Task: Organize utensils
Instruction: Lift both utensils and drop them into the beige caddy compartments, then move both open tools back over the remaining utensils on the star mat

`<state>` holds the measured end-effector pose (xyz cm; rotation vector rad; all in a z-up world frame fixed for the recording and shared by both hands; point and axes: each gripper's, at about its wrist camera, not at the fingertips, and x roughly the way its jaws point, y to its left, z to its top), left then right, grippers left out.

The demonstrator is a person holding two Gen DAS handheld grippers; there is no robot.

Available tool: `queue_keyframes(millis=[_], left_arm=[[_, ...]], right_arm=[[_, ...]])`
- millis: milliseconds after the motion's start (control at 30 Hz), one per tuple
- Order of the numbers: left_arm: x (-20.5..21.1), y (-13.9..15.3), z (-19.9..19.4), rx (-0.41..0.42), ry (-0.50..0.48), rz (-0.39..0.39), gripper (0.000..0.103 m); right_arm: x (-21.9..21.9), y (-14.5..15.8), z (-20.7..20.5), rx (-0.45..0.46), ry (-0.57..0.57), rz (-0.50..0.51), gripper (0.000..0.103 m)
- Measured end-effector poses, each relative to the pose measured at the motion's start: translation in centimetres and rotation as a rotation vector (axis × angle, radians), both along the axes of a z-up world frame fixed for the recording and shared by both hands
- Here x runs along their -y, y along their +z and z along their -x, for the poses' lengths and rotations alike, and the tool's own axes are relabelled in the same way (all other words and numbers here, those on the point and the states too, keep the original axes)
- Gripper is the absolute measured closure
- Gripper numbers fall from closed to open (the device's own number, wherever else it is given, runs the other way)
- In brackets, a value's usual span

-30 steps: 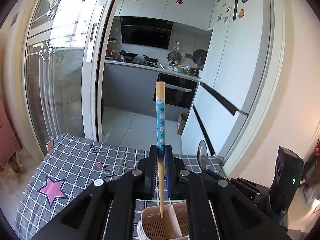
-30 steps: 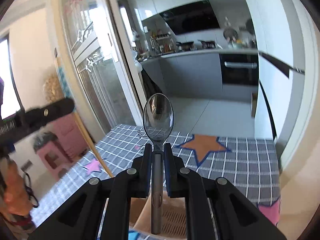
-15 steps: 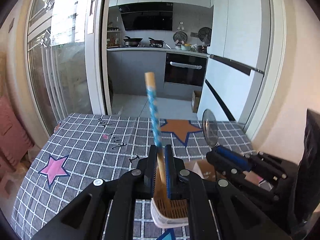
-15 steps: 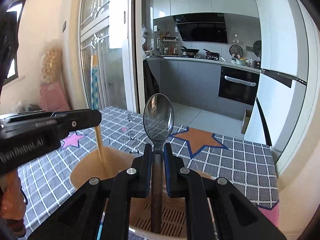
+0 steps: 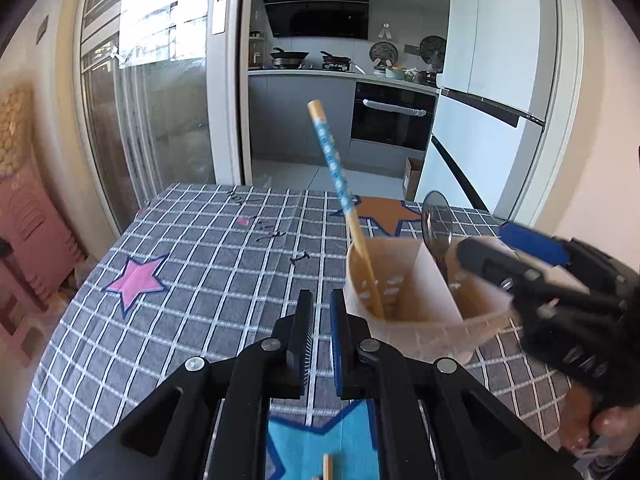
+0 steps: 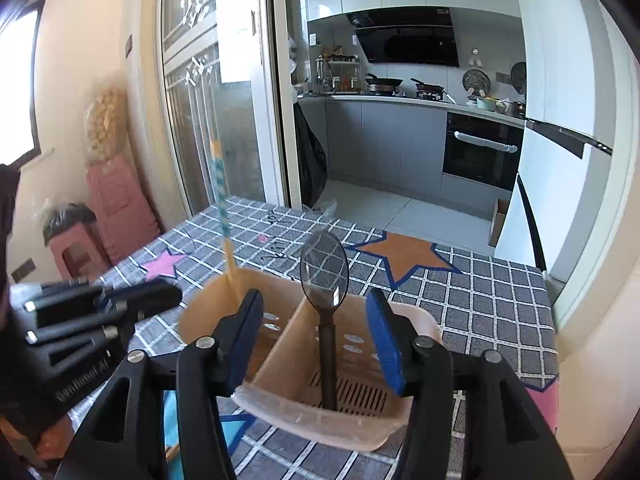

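Note:
A beige two-compartment utensil holder (image 5: pixel 404 320) (image 6: pixel 288 408) stands on the checked tablecloth. A wooden chopstick with a blue flowered top (image 5: pixel 340 196) (image 6: pixel 222 216) leans in its left compartment. A metal spoon with a dark handle (image 6: pixel 325 280) (image 5: pixel 436 224) stands in its right compartment. My left gripper (image 5: pixel 321 312) is empty, its jaws a narrow gap apart, just left of the holder. My right gripper (image 6: pixel 316 336) is open wide, its jaws on either side of the spoon and not touching it.
The grey checked tablecloth (image 5: pixel 192 256) carries pink, orange and blue stars. A wooden stick end (image 5: pixel 327 466) lies under my left gripper at the near edge. Pink stools (image 6: pixel 80 248) stand left of the table. The fridge (image 5: pixel 500 92) is at the right.
My left gripper let go of the chopstick and pulled back to the left of the holder. My right gripper opened and released the spoon, which now stands in the holder.

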<state>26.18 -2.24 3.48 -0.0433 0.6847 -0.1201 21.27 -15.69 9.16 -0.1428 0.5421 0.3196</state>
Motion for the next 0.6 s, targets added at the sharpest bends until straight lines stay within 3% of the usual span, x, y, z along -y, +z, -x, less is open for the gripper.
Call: queue_keyframes(millis=[133,200,233,267,400,533,600], left_arm=[[-1.7,-0.2,2.9,-0.025,0.009,0.025,0.065],[-2.5,-0.3,4.6,-0.029,0.016,0.027,0.06],[-2.9,-0.4,5.4,-0.033,0.02,0.028,0.021],[-3.3,-0.6,6.2,-0.04,0.031,0.029,0.0],[-5.0,-1.6,10.5,-0.041,0.06,0.021,0.0],[-6.0,-3.9,13.3,-0.084,0.059,0.003,0.0],[-6.3,-5.4,14.4,-0.114,0.05,0.0,0.0]], right_arm=[[0.6,1.7,2.6,-0.021,-0.002,-0.064,0.023],[1.0,2.1,4.2,-0.037,-0.012,-0.086,0.023],[1.2,2.2,5.1,-0.053,-0.019,-0.095,0.023],[1.5,2.2,6.1,-0.068,-0.024,-0.11,0.021],[2.3,0.9,9.4,-0.144,-0.056,-0.143,0.019],[3.2,-1.6,12.5,-0.235,-0.079,-0.158,0.0],[3.6,-3.1,14.4,-0.276,-0.092,-0.162,0.0]])
